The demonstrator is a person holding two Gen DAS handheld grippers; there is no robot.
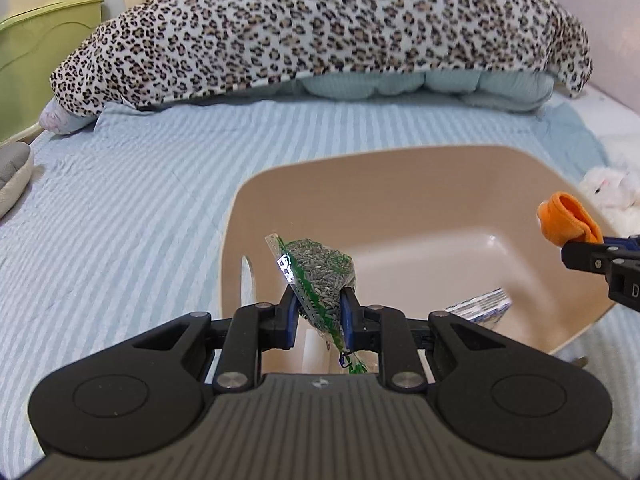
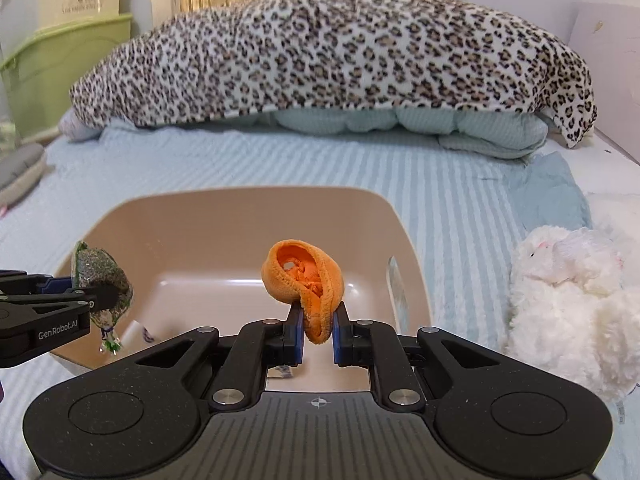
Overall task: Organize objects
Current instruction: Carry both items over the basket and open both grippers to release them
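A tan plastic basin (image 1: 400, 176) sits on the striped bed and also shows in the right wrist view (image 2: 240, 216). My left gripper (image 1: 320, 304) is shut on a clear green-printed bag of seeds (image 1: 320, 268) and holds it above the basin's near left part; the bag also shows in the right wrist view (image 2: 98, 276). My right gripper (image 2: 317, 320) is shut on an orange fabric pouch (image 2: 304, 276) above the basin's near right part; the pouch shows at the right in the left wrist view (image 1: 568, 224). A blue-and-white packet (image 1: 480, 306) lies inside the basin.
A leopard-print blanket (image 2: 340, 52) over a pale green quilt (image 2: 440, 124) fills the far end of the bed. A white plush toy (image 2: 568, 300) lies right of the basin. A grey cushion (image 1: 14, 172) sits at the left edge, a green bin (image 2: 60, 68) beyond it.
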